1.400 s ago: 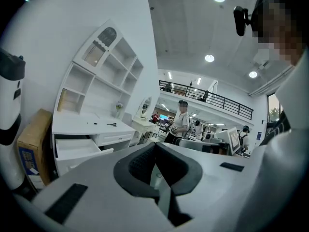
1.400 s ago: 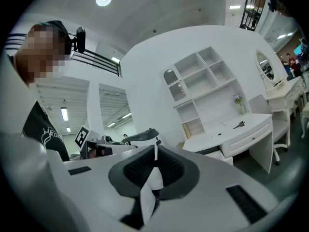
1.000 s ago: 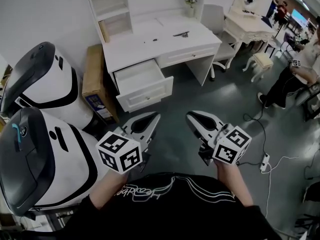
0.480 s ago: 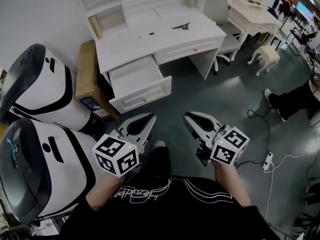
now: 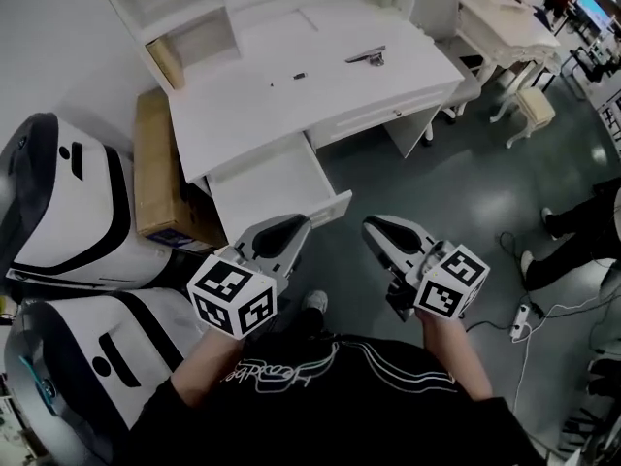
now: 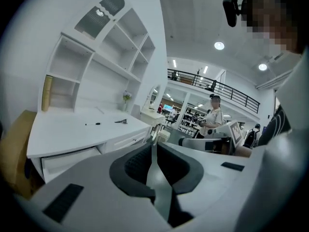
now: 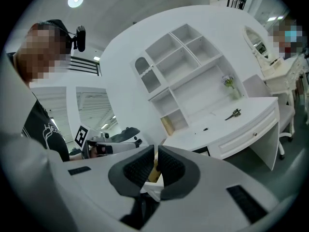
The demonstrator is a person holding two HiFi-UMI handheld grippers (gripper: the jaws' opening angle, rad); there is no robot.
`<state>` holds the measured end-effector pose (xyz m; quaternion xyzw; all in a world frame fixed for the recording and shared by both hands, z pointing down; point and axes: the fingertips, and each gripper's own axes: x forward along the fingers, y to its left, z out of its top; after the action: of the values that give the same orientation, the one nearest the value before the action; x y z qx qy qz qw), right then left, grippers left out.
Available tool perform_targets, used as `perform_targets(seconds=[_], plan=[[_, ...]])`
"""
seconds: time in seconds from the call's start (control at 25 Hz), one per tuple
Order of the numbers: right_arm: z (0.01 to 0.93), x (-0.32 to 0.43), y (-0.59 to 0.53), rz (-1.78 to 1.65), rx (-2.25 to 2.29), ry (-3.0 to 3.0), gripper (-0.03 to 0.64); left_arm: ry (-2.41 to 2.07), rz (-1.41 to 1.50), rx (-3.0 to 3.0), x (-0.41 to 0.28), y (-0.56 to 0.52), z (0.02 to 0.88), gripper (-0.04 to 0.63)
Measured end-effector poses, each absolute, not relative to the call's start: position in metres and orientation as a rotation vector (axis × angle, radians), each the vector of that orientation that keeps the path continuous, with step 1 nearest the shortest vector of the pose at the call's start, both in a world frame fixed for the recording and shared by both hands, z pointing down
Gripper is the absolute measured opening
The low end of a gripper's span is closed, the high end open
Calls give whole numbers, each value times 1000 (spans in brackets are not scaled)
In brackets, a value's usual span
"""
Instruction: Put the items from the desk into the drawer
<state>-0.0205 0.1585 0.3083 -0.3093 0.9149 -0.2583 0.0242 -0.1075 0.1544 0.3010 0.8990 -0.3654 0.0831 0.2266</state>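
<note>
We count two things on the counter (image 5: pixel 243 115): one small dark stick (image 5: pixel 299 76) near its middle and one metal tool (image 5: pixel 366 57) further right. Both seem stiff and light. The flat stick may slip, so we would pinch it across the middle, and the tool at its thicker part. One drawer (image 5: pixel 272 184) stands open, near left. The left tongs (image 5: pixel 294 227) and the right tongs (image 5: pixel 375 227) are pressed together and empty.

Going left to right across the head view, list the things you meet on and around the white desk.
cardboard box → small dark item → dark tool → white chair → padded stool
</note>
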Motion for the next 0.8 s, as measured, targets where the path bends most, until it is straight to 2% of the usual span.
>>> perform_targets(seconds=[0.16, 0.52, 0.8], plan=[[309, -28, 109, -774, -995, 2852, 54, -993, 255, 2512, -121, 100, 314, 31], [344, -8, 9, -879, -990, 2848, 54, -1076, 393, 2552, -132, -38, 343, 173], [353, 6, -94, -926, -930, 2856, 54, -1133, 523, 2499, -126, -151, 362, 221]])
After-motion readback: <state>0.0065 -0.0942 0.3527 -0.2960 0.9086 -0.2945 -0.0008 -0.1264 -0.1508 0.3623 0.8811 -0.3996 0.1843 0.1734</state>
